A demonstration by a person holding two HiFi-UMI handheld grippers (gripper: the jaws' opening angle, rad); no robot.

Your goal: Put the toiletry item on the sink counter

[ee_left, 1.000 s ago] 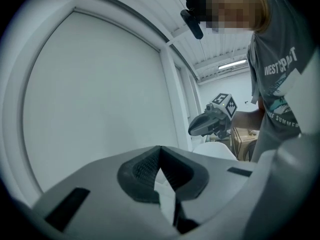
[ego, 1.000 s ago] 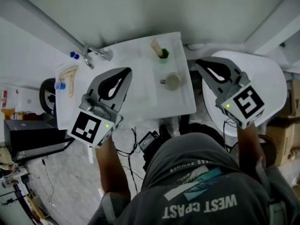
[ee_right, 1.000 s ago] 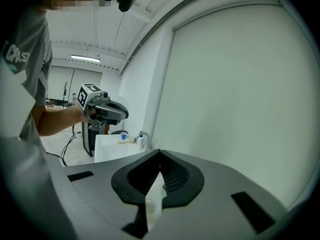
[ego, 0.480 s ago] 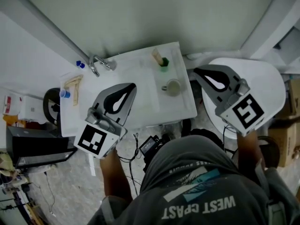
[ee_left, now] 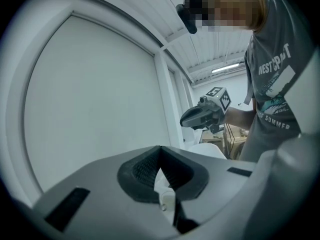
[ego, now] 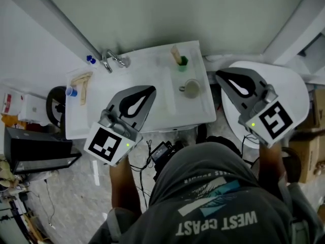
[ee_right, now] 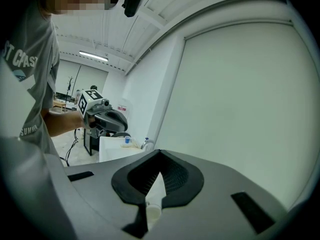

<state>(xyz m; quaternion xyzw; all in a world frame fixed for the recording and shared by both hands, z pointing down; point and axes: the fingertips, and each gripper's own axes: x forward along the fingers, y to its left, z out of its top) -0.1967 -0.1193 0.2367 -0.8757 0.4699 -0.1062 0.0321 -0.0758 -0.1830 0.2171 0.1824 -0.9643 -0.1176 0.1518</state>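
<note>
Several toiletry items sit on the white sink surface (ego: pixel 150 65): a cream piece in a green holder (ego: pixel 179 59) at the back, a mug (ego: pixel 191 88) just in front of it, and a small blue cup (ego: pixel 71 91) at the far left. The left claw (ego: pixel 149 91) hovers over the surface. The right claw (ego: pixel 220 76) hangs just off its right edge. Both have their jaws pressed together, gripping nothing.

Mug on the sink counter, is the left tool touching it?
Apart. The head view shows bare counter between the left tool and the mug.
</note>
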